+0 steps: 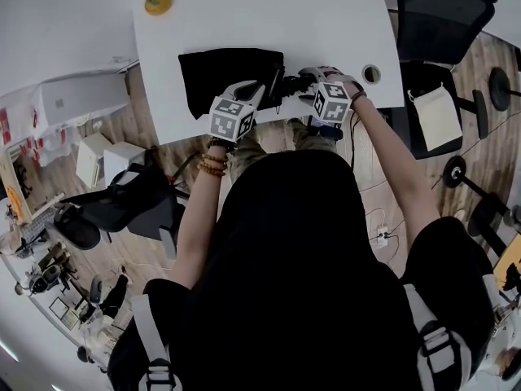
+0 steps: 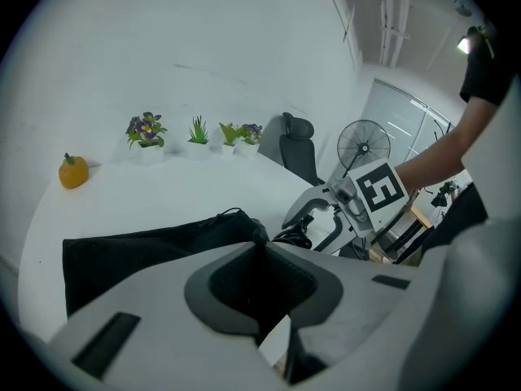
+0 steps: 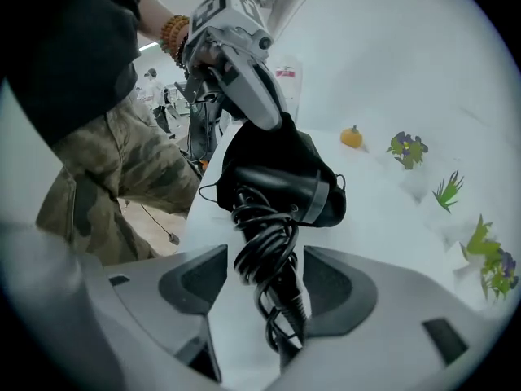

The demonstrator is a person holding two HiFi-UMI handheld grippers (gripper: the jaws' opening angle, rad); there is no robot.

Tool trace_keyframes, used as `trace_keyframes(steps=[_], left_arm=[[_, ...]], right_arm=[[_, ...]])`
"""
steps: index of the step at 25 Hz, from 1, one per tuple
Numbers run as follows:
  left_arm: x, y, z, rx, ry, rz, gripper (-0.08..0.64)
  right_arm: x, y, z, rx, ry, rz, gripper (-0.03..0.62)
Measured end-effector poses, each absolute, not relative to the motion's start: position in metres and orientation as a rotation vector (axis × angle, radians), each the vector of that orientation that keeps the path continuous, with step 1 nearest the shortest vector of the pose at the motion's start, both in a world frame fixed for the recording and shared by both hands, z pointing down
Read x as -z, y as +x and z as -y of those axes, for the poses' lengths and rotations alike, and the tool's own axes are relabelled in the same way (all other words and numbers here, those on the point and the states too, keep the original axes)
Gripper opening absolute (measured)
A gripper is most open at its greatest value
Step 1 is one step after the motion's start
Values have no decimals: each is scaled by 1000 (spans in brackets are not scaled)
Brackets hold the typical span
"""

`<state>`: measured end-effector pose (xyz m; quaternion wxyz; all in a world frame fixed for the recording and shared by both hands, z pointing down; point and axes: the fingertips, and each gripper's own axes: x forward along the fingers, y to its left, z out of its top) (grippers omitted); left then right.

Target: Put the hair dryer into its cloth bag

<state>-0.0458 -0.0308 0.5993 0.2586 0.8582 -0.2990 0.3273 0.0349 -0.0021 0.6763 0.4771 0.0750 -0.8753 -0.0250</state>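
Black hair dryer (image 3: 285, 187) at the near edge of the white table (image 1: 269, 15), head at the mouth of the cloth bag (image 1: 230, 78), cord-wrapped handle between the parted jaws of the right gripper (image 3: 264, 287); left gripper (image 2: 264, 292) clamped on the bag's rim.

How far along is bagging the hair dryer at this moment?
Done: the hair dryer's head looks partly inside the cloth bag's mouth. In hand: the left gripper pinches the bag's edge, and the right gripper's jaws stand apart around the cord-wrapped handle. Left: the handle and cord lie outside and need pushing in.
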Motion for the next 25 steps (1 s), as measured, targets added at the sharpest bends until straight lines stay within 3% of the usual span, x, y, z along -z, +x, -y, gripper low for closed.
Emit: trace_keyframes(steps=[5, 12, 17, 19, 21, 22, 23, 25], left_arm=[[-600, -40, 31, -888, 2336, 802, 51], [-598, -20, 29, -877, 2386, 749, 51], [-600, -29, 34, -895, 2374, 785, 51], [-598, -35, 38, -890, 2360, 817, 51], [-597, -42, 41, -883, 2350, 836, 51], [-597, -44, 42, -881, 2346, 841, 51], [-598, -46, 41, -882, 2343, 844, 51], [-601, -45, 38, -885, 2339, 835, 51]], right_arm=[[-678, 32, 3, 102, 176, 2095, 236], [-670, 1, 14, 122, 157, 2092, 230], [-674, -17, 19, 45, 140, 2120, 241], [-677, -5, 20, 39, 136, 2110, 285], [-683, 17, 22, 83, 154, 2057, 285], [-686, 26, 24, 107, 170, 2034, 278], [-688, 31, 26, 119, 190, 2029, 181], [-681, 32, 28, 86, 217, 2066, 135]])
